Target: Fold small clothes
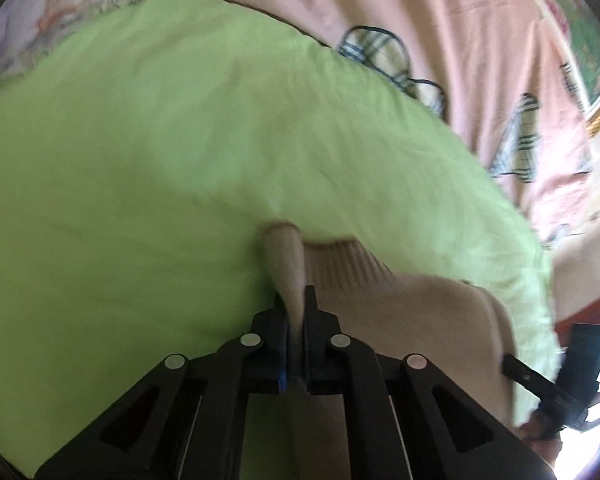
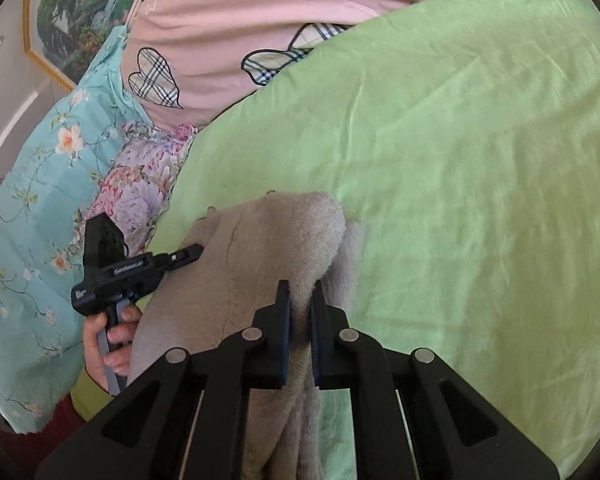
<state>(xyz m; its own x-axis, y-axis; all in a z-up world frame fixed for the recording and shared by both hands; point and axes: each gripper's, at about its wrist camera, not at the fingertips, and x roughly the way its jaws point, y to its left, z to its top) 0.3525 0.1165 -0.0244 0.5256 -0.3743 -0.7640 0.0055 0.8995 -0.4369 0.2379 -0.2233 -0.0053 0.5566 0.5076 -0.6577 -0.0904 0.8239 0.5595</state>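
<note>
A small beige knit garment (image 1: 400, 312) lies on a light green sheet (image 1: 180, 160). In the left wrist view my left gripper (image 1: 294, 298) is shut on a pinched-up fold of it beside a ribbed edge. In the right wrist view my right gripper (image 2: 300, 288) is shut on another fold of the same beige garment (image 2: 268, 240), which bunches up ahead of the fingers on the green sheet (image 2: 460, 200). The left gripper (image 2: 192, 252) shows there at the garment's left edge, held by a hand (image 2: 108, 340). The right gripper (image 1: 512, 364) appears at the lower right of the left wrist view.
A pink quilt with plaid hearts (image 2: 260, 8) lies beyond the green sheet. A turquoise floral cloth (image 2: 32, 208) and a purple floral one (image 2: 140, 184) lie to the left. A framed landscape picture (image 2: 76, 8) hangs on the wall.
</note>
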